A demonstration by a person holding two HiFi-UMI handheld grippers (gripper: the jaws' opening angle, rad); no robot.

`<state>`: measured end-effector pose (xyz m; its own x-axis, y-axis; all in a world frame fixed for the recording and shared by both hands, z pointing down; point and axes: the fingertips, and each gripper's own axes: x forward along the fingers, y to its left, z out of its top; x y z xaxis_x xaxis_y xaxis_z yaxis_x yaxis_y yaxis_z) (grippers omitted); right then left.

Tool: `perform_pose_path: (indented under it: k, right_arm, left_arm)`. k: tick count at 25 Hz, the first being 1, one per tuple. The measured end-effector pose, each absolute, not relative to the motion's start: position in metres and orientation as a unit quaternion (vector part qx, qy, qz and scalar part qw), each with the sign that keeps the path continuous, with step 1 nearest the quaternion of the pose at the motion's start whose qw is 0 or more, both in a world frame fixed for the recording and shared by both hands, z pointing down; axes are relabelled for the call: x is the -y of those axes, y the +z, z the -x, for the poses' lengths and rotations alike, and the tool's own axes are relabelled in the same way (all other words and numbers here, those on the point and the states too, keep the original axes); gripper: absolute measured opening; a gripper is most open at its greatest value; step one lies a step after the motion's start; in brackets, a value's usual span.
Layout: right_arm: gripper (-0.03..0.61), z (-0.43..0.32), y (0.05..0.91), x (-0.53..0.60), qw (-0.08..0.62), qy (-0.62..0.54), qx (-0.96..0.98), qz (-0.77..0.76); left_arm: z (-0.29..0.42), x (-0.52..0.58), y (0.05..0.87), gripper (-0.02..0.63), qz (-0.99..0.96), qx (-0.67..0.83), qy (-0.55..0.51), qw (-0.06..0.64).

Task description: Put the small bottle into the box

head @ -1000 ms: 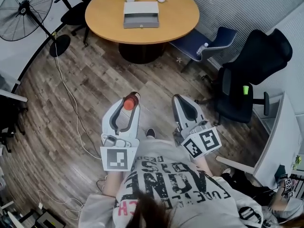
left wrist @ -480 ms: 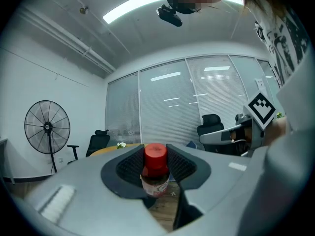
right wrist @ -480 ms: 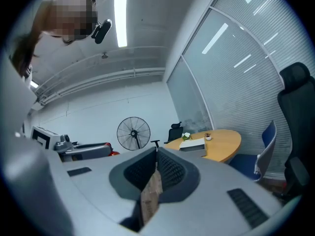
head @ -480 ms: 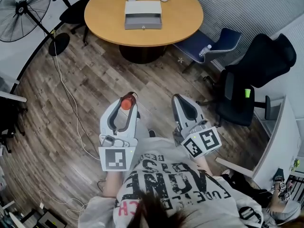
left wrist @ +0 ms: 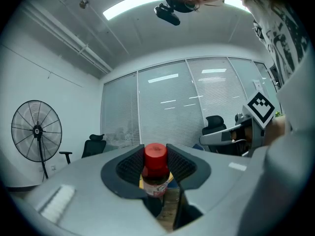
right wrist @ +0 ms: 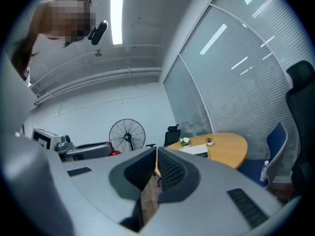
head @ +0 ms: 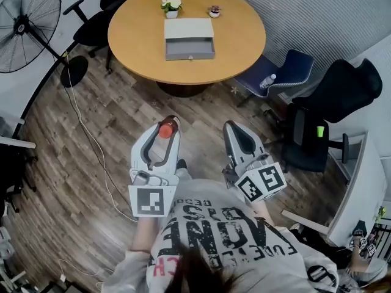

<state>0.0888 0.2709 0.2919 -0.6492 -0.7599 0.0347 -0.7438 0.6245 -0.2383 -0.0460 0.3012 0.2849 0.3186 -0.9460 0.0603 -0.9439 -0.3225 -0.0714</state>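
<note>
A small bottle (head: 166, 129) with a red cap and dark contents stands upright between the pads of my left gripper (head: 167, 126), which is shut on it. The left gripper view shows the bottle (left wrist: 156, 170) held by its neck and body in that gripper (left wrist: 156, 154). My right gripper (head: 233, 127) is beside it, level, shut with nothing in it (right wrist: 156, 151). The box (head: 189, 38), a grey open drawer-like case, lies on the round wooden table (head: 131, 54) ahead; the right gripper view also shows the box (right wrist: 195, 150).
Two small potted plants (head: 171, 5) stand behind the box. A standing fan (head: 27, 18) and a floor cable (head: 91, 133) are at the left. A blue chair (head: 281, 75) carrying a water bottle and a black office chair (head: 324, 115) stand at the right.
Both grippers have moved forward over the wooden floor towards the round table, which now lies lower and nearer in the head view. The left gripper's hold on the bottle is unchanged.
</note>
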Motion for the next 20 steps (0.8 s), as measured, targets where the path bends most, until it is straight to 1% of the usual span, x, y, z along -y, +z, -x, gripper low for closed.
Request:
perform_pose_path:
  k: [9, 15, 20]
  right_arm:
    - [0.015, -0.050, 0.296, -0.234, 0.030, -0.116, -0.892, 0.436]
    - [0.015, -0.046, 0.300, -0.220, 0.024, -0.117, -0.883, 0.454]
    - [0.015, -0.046, 0.304, -0.205, 0.018, -0.121, -0.882, 0.455]
  left_arm:
    - [0.085, -0.257, 0.291, 0.146, 0.826, -0.562, -0.048, 0.012]
    - [0.098, -0.242, 0.296, 0.147, 0.830, -0.555, -0.051, 0.014]
    - [0.099, -0.230, 0.301, 0.147, 0.828, -0.559, -0.050, -0.001]
